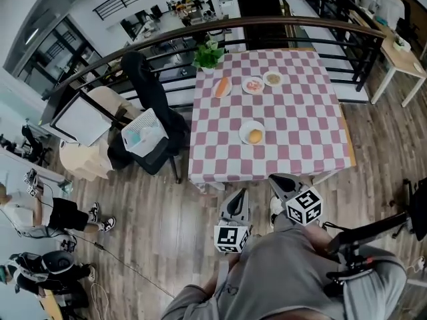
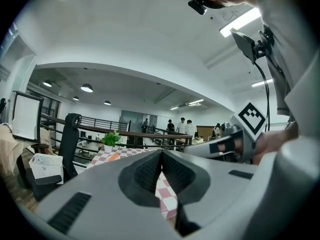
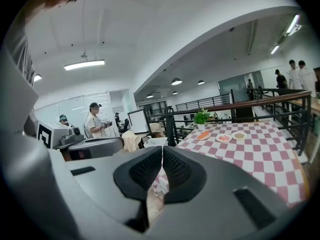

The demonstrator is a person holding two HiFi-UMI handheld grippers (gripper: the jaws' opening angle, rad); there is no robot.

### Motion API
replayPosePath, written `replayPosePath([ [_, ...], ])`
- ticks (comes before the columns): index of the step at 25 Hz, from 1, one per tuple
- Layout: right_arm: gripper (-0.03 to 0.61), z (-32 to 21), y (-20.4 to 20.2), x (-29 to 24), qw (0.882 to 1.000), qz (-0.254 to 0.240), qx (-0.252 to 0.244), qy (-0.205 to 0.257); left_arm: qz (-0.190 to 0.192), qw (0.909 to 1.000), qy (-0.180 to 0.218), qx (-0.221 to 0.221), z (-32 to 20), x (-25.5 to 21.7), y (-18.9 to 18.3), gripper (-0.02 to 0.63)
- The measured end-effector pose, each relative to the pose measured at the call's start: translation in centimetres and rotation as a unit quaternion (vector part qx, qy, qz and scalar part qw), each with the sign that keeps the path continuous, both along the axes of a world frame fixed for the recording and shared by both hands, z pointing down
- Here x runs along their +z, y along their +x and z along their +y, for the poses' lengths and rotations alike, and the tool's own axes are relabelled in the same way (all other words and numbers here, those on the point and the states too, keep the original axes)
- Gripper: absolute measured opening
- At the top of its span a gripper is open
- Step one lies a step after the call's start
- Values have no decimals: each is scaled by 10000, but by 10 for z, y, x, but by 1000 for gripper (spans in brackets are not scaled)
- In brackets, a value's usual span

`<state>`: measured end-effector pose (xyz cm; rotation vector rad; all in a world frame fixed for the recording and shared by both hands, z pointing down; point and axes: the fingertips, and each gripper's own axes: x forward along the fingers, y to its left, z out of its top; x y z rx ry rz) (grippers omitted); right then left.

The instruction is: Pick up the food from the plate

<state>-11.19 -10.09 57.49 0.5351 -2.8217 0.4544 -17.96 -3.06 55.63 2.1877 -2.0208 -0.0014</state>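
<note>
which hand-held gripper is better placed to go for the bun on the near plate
Probably the right hand-held gripper: it sits by the table edge, closer to the bun than the left hand-held gripper. Both are shut and empty.

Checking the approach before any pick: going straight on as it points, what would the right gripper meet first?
Most likely the near hanging edge of the checkered tablecloth, seen past the shut right gripper; depth is unclear.

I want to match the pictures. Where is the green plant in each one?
Head view: plant at top middle, on the table's far edge.
Left gripper view: left of middle, at the table's far end.
Right gripper view: right of middle.
Shared landmark: the checked table.
</note>
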Motion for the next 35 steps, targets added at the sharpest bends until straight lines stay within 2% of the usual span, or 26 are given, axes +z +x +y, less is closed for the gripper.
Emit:
replayPosePath([
  [8,17,-124,2,4,9999,-83,86,-79,-197,9997,-104,133,-124,-9,0,11],
  [12,17,-176,8,10,9999,-77,124,-76,-68,9998,-136,112,-183,-15,6,11],
  [17,17,-228,13,9,9996,-142,222,61,138,9998,9,119,-239,-32,11,11],
  [21,17,-244,15,-10,9985,-308,333,312,-54,9990,165,411,-263,-46,11,11],
  [26,17,-258,22,-43,9951,-370,556,732,-372,9959,642,520,-281,-84,7,11],
  [31,17,-260,30,-79,9876,-699,1056,930,-433,9918,1027,619,-277,-111,-3,11],
  [35,17,-251,23,-82,9864,-742,1085,989,-332,9923,1106,458,-266,-108,-21,11],
])
